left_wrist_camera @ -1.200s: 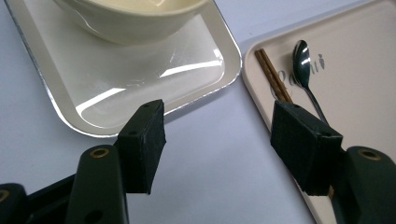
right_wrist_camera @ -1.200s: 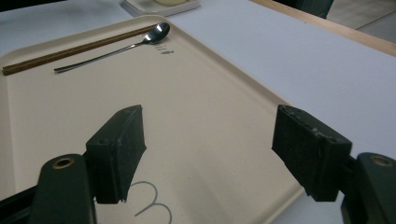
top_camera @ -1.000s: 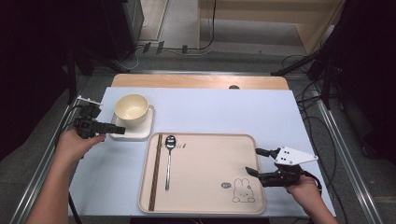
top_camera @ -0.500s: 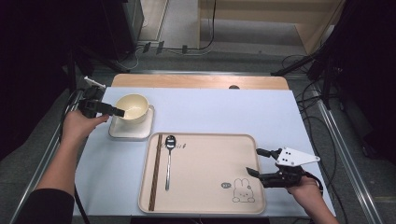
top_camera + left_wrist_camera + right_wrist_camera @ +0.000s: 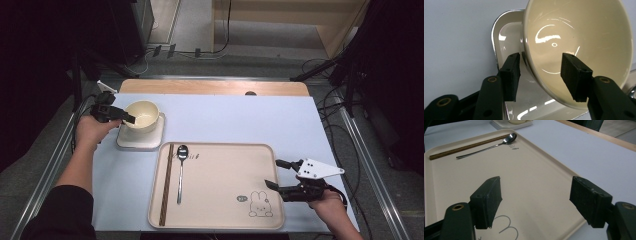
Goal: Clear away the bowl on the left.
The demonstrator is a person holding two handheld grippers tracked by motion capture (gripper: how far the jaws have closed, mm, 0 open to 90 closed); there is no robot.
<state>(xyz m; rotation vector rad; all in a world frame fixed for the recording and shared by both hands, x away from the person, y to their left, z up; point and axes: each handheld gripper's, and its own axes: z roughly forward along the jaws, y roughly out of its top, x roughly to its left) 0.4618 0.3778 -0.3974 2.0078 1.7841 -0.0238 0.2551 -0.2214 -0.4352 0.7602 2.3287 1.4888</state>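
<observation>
A cream bowl (image 5: 143,116) (image 5: 579,32) stands on a white square plate (image 5: 135,141) (image 5: 506,32) at the table's far left. My left gripper (image 5: 131,119) (image 5: 541,56) straddles the bowl's left rim, one pad outside the wall and one inside. Its jaws have just been closing, and a small gap still shows beside each pad. My right gripper (image 5: 272,173) (image 5: 536,180) hovers open over the right end of a beige tray (image 5: 220,180) (image 5: 536,165), with nothing between its fingers. A spoon (image 5: 181,170) (image 5: 486,146) and brown chopsticks (image 5: 166,182) (image 5: 466,146) lie at the tray's left.
The tray carries a rabbit drawing (image 5: 259,205) near its front right corner. The light blue table top (image 5: 240,120) ends in a wooden strip (image 5: 215,87) at the far side. Cables run over the floor beyond and to the right.
My left hand has moved forward and right, from beside the plate to the bowl's rim, and its jaws have narrowed around the wall. The right gripper has stayed put.
</observation>
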